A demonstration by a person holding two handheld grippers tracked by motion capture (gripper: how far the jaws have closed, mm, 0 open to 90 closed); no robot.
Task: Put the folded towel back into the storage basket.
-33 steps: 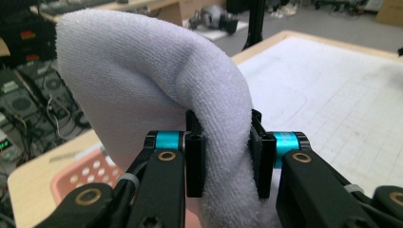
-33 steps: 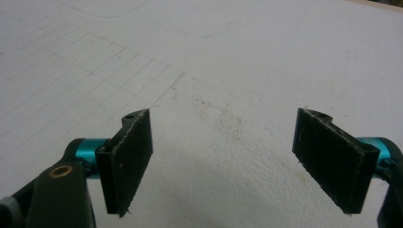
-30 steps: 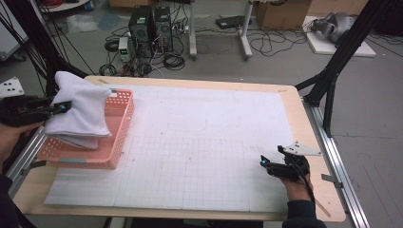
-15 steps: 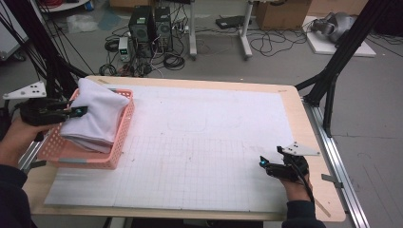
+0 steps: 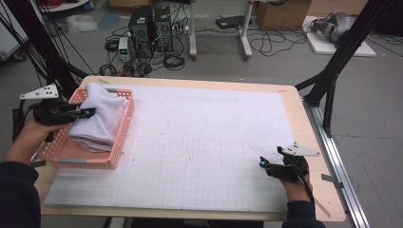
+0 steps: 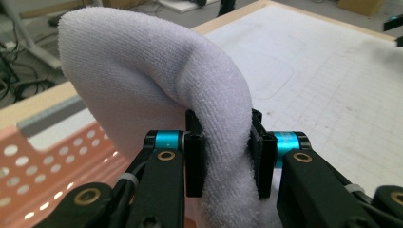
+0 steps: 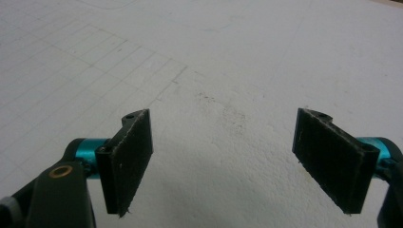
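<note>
A folded white towel [image 5: 100,116] lies in the pink perforated basket [image 5: 119,135] at the table's left side. My left gripper [image 5: 86,113] reaches over the basket's left rim and is shut on a thick fold of that towel [image 6: 190,95]; in the left gripper view its pads [image 6: 194,159] squeeze the cloth from both sides. My right gripper [image 5: 264,164] rests near the front right of the table, pointing left. In the right gripper view its jaws [image 7: 223,161] stand wide apart with only the white mat between them.
A white gridded mat [image 5: 199,142] covers most of the wooden table [image 5: 304,123]. Black frame legs [image 5: 332,71] rise at the right and left. Computers [image 5: 149,23] and cables lie on the floor beyond the far edge.
My left gripper has carried the towel down and forward, so the cloth now rests lower inside the basket. The right gripper has stayed still.
</note>
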